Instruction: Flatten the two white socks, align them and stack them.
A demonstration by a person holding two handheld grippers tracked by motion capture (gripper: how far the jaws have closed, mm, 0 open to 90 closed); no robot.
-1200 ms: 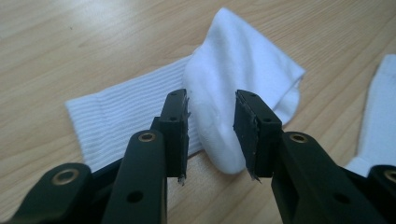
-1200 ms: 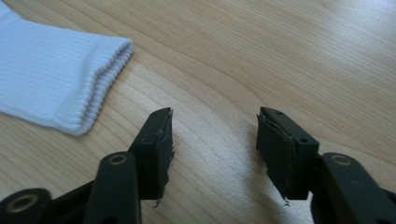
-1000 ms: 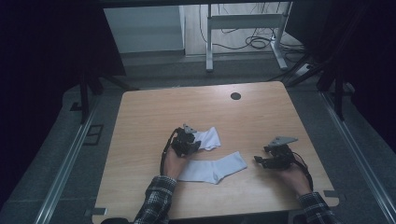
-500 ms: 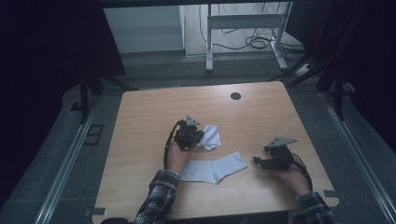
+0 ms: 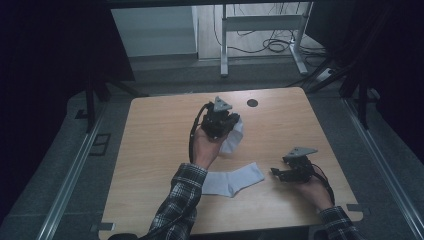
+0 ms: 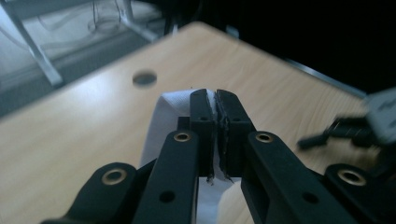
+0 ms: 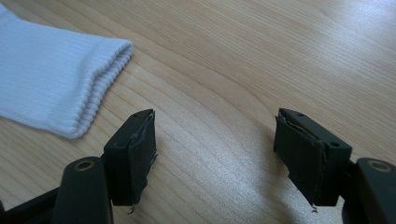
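My left gripper [image 5: 226, 126] is raised above the table's middle, shut on a white sock [image 5: 234, 139] that hangs from its jaws. In the left gripper view the jaws [image 6: 215, 100] meet with the white sock [image 6: 169, 116] pinched between the pads. A second white sock [image 5: 233, 181] lies flat near the front edge. My right gripper [image 5: 278, 173] rests low to the right of it, open, jaws pointing at its cuff. In the right gripper view the jaws [image 7: 215, 140] stand wide apart over bare wood, the ribbed cuff [image 7: 51, 84] off to the left.
The wooden table [image 5: 160, 150] has a dark round hole [image 5: 252, 103] near its far edge. A white desk frame [image 5: 260, 30] with cables stands on the floor beyond. Metal rails [image 5: 70, 180] run along both sides of the table.
My left hand has risen and moved toward the far side, lifting the white sock off the table. The right gripper and the flat sock have stayed where they were.
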